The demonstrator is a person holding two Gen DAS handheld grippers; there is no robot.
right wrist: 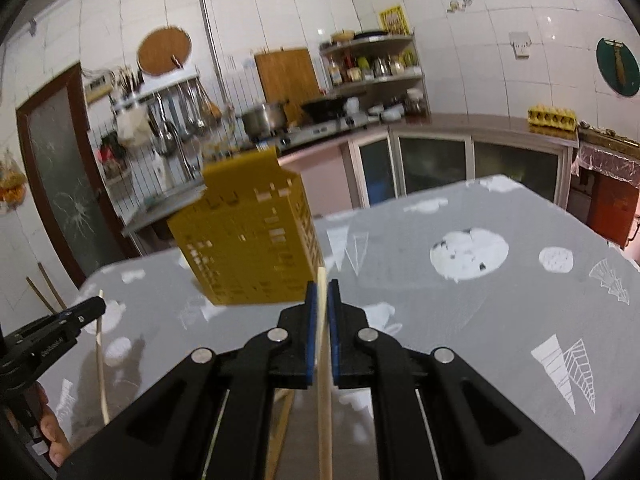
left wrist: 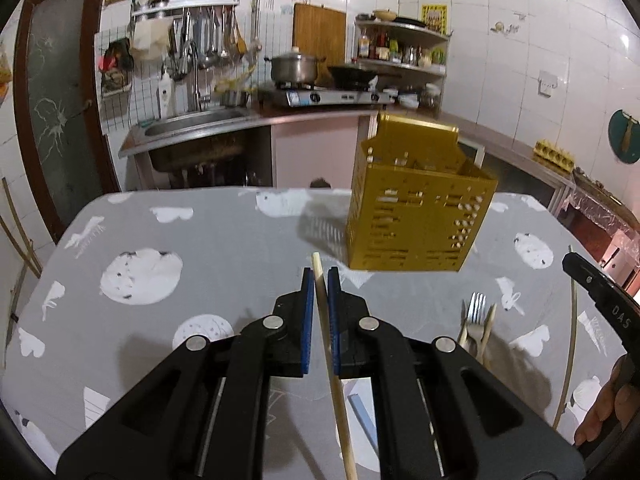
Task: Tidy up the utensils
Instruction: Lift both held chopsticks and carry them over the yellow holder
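Since both chopsticks go in the yellow holder (left wrist: 420,208) ahead, left gripper (left wrist: 321,276) and right gripper (right wrist: 322,290) each clamp one chopstick (left wrist: 326,320) upright, tips forward.

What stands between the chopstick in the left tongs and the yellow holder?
Nothing visible. The left tongs grip a chopstick whose tip points toward the yellow holder; only bare tablecloth lies between. The forks lie off to the right, outside that path.
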